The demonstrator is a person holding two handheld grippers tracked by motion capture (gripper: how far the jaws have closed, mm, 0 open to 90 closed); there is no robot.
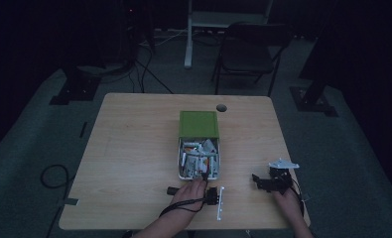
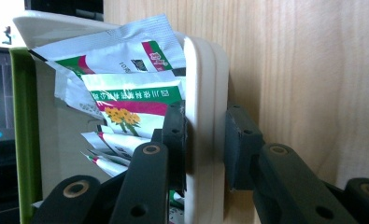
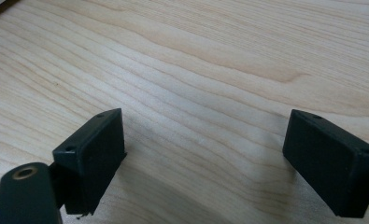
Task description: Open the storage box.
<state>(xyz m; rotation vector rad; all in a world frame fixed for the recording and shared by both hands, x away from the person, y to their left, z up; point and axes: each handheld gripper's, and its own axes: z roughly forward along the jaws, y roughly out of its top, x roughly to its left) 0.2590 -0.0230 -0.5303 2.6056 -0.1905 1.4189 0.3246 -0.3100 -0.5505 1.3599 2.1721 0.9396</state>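
A white box (image 1: 179, 166) full of several sachets (image 1: 199, 154) sits mid-table, its green lid (image 1: 198, 124) lying open behind it. My left gripper (image 1: 204, 180) is at the box's near rim. In the left gripper view the left gripper (image 2: 205, 135) is shut on the box's white wall (image 2: 202, 84), one pad inside among the green-and-white sachets (image 2: 133, 95), the other outside. My right gripper (image 1: 257, 181) rests low on the table to the right of the box. In its own view the right gripper (image 3: 203, 154) is open over bare wood.
The wooden table (image 1: 134, 148) has a cable hole (image 1: 221, 107) behind the lid. A chair (image 1: 248, 49) and stand legs are beyond the far edge. A cable loop (image 1: 54, 176) lies on the floor at the left.
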